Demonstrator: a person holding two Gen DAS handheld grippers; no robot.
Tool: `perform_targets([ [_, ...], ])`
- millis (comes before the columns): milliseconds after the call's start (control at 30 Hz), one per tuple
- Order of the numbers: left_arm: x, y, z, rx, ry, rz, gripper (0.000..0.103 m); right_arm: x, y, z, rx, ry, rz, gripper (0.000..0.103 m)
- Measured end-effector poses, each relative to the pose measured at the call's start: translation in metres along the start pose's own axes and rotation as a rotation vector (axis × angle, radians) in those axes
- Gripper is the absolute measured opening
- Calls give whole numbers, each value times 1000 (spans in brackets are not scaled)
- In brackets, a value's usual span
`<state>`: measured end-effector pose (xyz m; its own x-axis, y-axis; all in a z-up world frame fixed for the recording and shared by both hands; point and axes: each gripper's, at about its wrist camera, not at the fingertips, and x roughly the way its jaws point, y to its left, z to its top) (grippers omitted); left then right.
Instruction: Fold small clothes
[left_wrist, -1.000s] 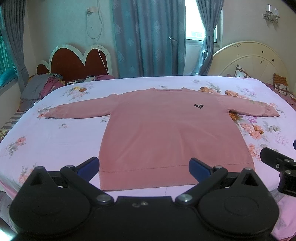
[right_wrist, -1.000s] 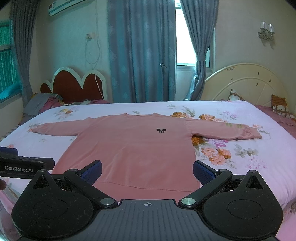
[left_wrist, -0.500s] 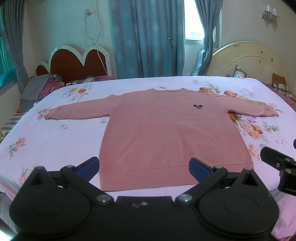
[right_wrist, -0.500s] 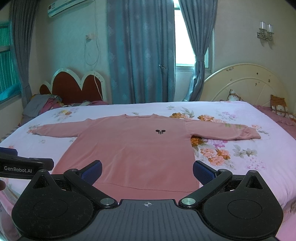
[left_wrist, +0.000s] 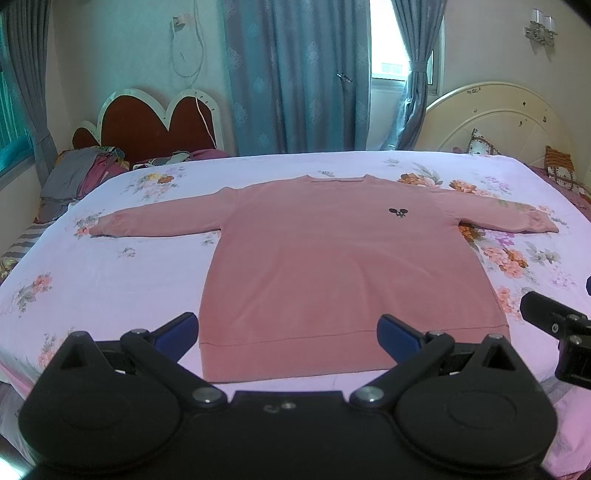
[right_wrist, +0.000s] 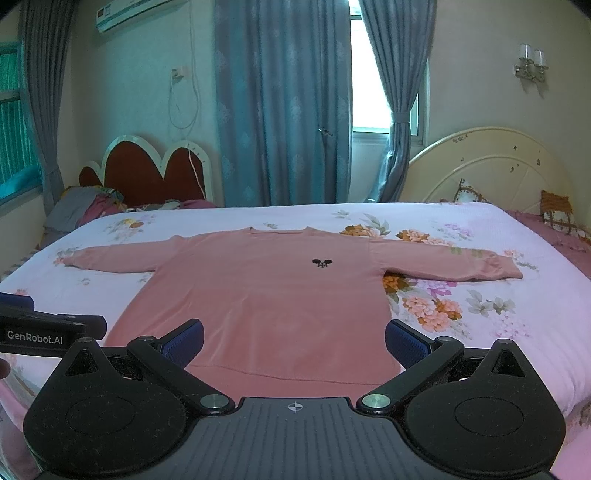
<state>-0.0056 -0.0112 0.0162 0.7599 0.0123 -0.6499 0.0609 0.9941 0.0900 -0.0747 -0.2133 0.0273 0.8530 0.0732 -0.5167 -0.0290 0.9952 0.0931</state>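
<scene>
Sweater (left_wrist: 332, 266) lies flat on the bed (left_wrist: 110, 280), nothing folded yet; left gripper (left_wrist: 288, 332) hovers wide and empty at the near hem. Right view: right gripper (right_wrist: 293, 341) also wide, empty; guessing sleeves get folded in next.

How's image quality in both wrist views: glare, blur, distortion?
Left wrist: pink sweater sharp, window blown out, fisheye bends the bed edges. Right wrist: same backlight, dimmer greenish cast, corners vignetted, open right claw in focus.
</scene>
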Motion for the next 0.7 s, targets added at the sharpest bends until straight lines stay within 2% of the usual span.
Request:
perform_targets([
  [700,26,8,9,9,23,2,103,28,-6,6,18,18,-36,103],
])
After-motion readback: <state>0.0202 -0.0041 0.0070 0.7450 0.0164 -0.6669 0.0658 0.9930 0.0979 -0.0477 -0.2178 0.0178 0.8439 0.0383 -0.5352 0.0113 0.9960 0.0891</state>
